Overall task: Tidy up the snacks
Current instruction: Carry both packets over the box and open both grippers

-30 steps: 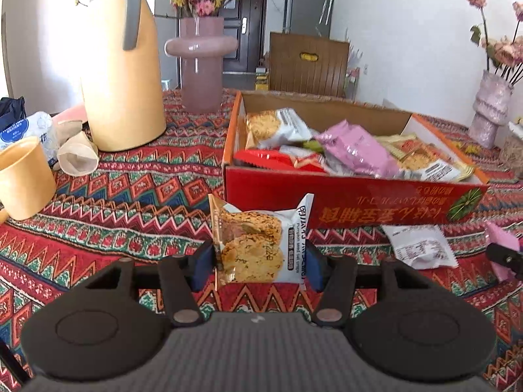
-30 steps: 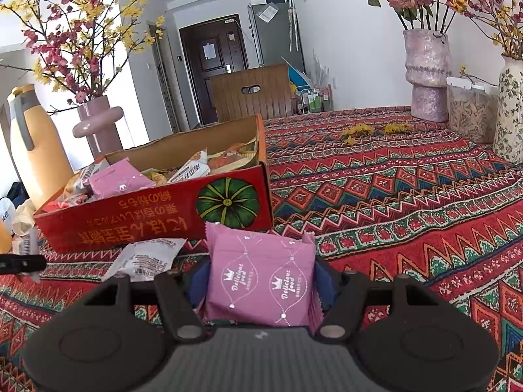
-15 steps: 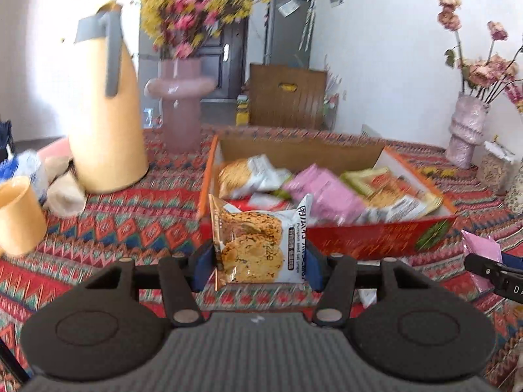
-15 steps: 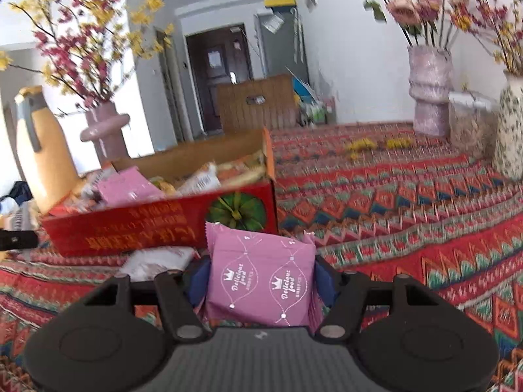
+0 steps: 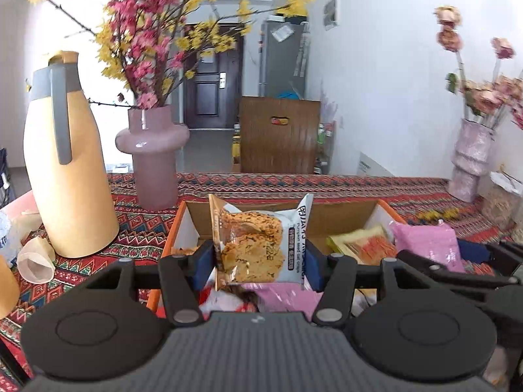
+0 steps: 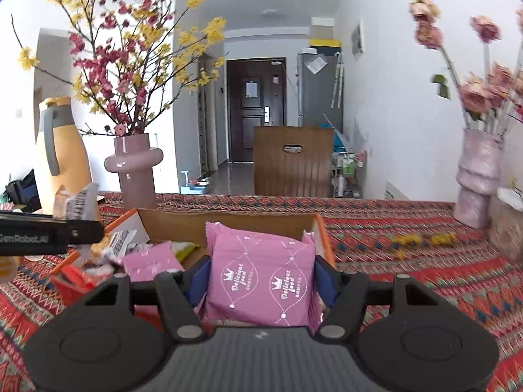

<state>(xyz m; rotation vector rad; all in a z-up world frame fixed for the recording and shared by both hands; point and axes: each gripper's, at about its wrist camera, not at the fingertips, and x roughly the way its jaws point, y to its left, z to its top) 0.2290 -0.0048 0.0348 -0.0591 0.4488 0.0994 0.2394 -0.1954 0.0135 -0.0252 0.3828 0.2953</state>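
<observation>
Your left claw [image 5: 258,258] pinches the oat crisp packet [image 5: 260,240], right claw [image 6: 261,281] the pink packet [image 6: 261,277]; both look light, crinkly, probably crushable, so stay mid-body.

Both cams are fisheye and wrist-mounted, each looking forward and slightly down along its own fingers, close above the open cardboard snack box [image 5: 385,209] on the patterned surface [image 5: 137,228]. Left wrist view sits over the box's left end, yellow thermos [image 5: 65,170] near on its left. Right wrist view sits over the box's [image 6: 228,222] right end, thermos [image 6: 62,156] farther off. Shared: box, pink ring vase [image 5: 152,150] [image 6: 134,163], wooden chair [image 5: 279,134] [image 6: 292,160], dark door [image 6: 255,111].
</observation>
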